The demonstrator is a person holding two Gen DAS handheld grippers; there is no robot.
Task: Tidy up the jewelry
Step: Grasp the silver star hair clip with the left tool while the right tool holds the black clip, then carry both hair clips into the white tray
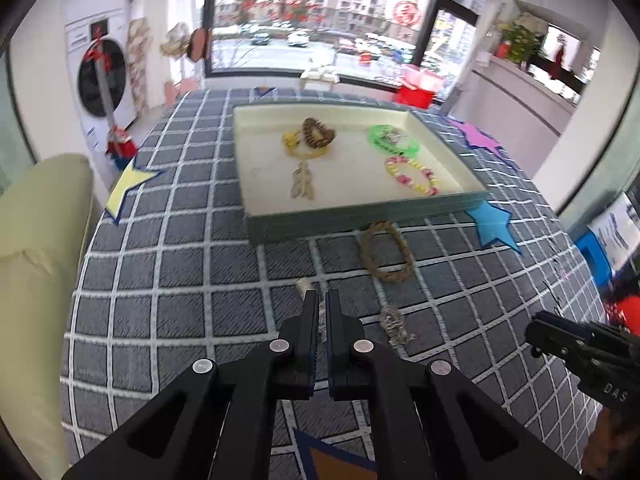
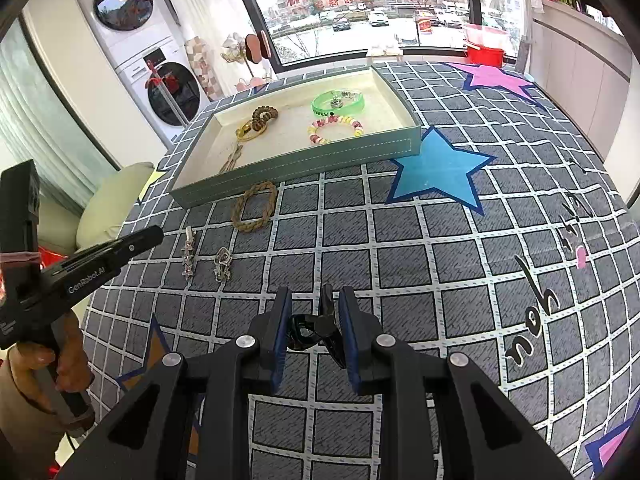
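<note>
Between right gripper (image 2: 313,312) fingers: glossy black plastic hair claw clip (image 2: 316,330), jaws clamped on it, held just above grey checked tablecloth (image 2: 400,264). Left gripper (image 1: 322,304) low over cloth, jaws narrow w/ slim gap; a silver piece pokes out past the tips in left wrist view, prob not gripped but can't tell, blurry. From right wrist view it sits just left of the slim silver metal hair clip (image 2: 189,254). Next to that, ornate silver openwork brooch-like clip (image 2: 222,265), both flat on cloth, close but apart. Further out, braided tan rope bracelet (image 2: 255,207) on cloth, just in front of teal rectangular tray w/ cream lining (image 2: 296,164), touching or nearly. Inside tray: pale feather pendant (image 1: 303,185) front left, yellow bracelet (image 1: 298,146) overlapped by brown wooden bead bracelet (image 1: 318,132), pink-yellow bead bracelet (image 2: 335,129) right, translucent green bangle (image 2: 338,103) behind it w/ small metal item inside.
</note>
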